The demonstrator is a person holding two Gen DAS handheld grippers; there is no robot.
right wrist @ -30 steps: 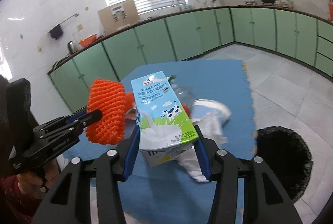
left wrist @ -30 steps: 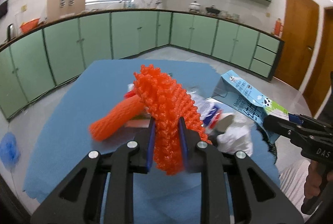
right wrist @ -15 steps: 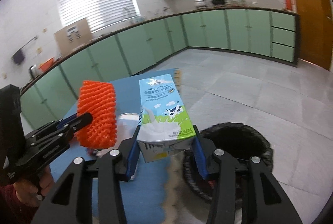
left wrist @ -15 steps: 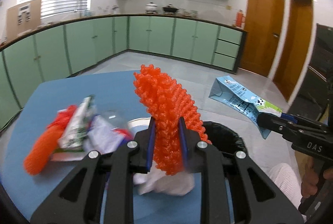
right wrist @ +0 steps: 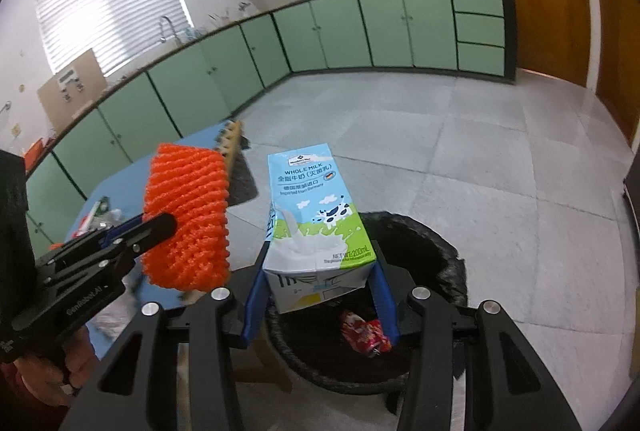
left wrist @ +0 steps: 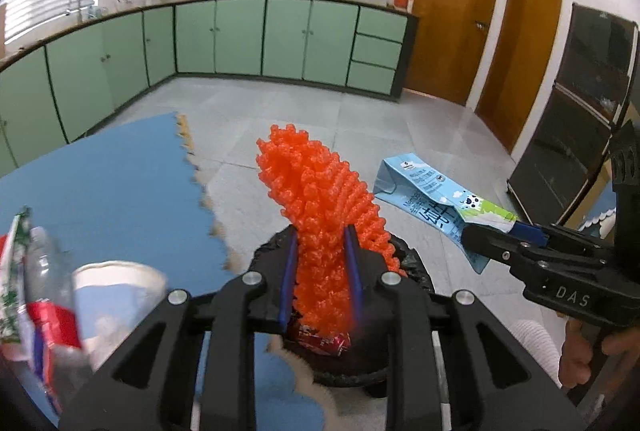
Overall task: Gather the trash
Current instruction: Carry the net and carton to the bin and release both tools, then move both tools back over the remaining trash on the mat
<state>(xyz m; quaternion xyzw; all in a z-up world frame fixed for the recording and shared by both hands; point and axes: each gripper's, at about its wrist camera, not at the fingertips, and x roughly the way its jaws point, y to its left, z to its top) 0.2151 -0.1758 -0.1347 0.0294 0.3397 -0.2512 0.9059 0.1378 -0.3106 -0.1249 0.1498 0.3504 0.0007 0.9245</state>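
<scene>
the left hand-held gripper (left wrist: 320, 271) has its jaws narrow and just opening, and the orange foam net (left wrist: 320, 207) is between the blue pads, standing up and leaning a little to the right. the right hand-held gripper (right wrist: 318, 295) holds its jaws about half open, closed on the bottom part of the milk carton (right wrist: 316, 227), which stands upright with the printed cow facing the camera. both grippers are above the black trash bag (right wrist: 416, 251), which is open on the grey tiled floor (right wrist: 500, 159). inside the bag a small red wrapper (right wrist: 364, 335) lies at the bottom. in the right wrist view the net is to the left of the carton and does not touch it. a hand (right wrist: 60, 359) grips the left handle. to the left, on the blue foam mat (left wrist: 104, 175), there is more trash: a white paper cup (left wrist: 120, 283), a clear plastic bottle (left wrist: 44, 271) and blurred wrappers. green cabinets (left wrist: 240, 35) run along the walls behind.
</scene>
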